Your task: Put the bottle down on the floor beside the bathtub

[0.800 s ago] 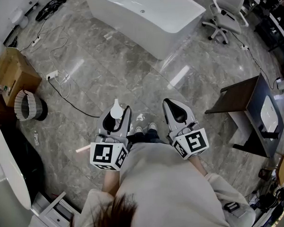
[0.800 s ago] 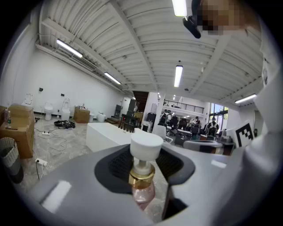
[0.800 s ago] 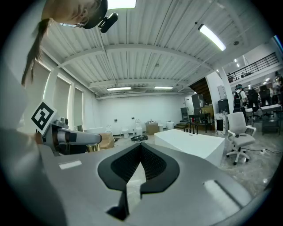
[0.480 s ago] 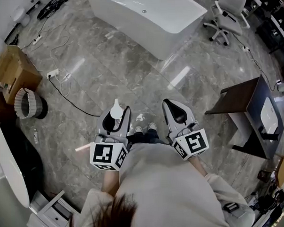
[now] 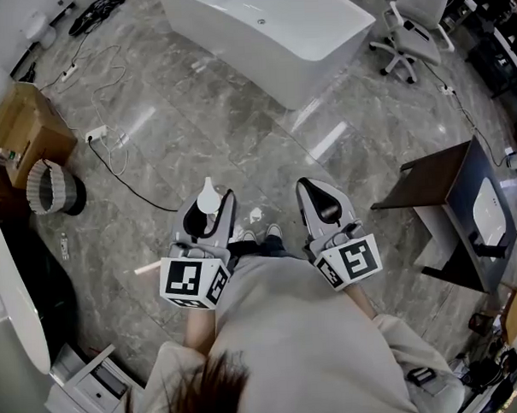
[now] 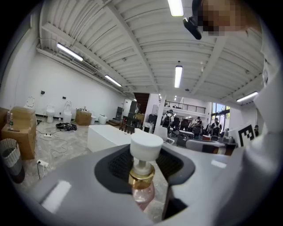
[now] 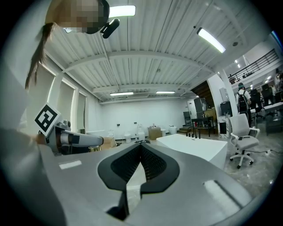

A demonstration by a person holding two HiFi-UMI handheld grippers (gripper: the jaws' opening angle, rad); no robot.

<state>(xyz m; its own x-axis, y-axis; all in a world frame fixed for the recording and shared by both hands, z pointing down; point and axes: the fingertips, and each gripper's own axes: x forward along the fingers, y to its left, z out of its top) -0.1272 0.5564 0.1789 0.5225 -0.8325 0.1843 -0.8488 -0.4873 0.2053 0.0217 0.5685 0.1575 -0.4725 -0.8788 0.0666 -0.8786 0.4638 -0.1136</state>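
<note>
A pump bottle [image 6: 143, 174] with a white cap, a gold collar and a pinkish body stands upright between the jaws of my left gripper [image 5: 209, 214], which is shut on it. From the head view only the bottle's white cap [image 5: 208, 198] shows above the jaws. My right gripper [image 5: 320, 205] is held beside it at the same height, shut with nothing in it; its black pads [image 7: 150, 165] meet at the tips. The white bathtub [image 5: 268, 30] stands well ahead on the grey marble floor [image 5: 195, 127], and it appears again beyond the bottle [image 6: 106, 134] and at the right [image 7: 194, 148].
A cardboard box [image 5: 20, 135] and a round bin [image 5: 53, 191] stand at the left, with a cable and power strip [image 5: 97, 138] on the floor. A white office chair [image 5: 409, 24] is beside the tub's right end. A dark table [image 5: 451, 206] stands at the right.
The view has shifted slightly; both grippers keep their places in front of the body and the bottle stays held in the left one.
</note>
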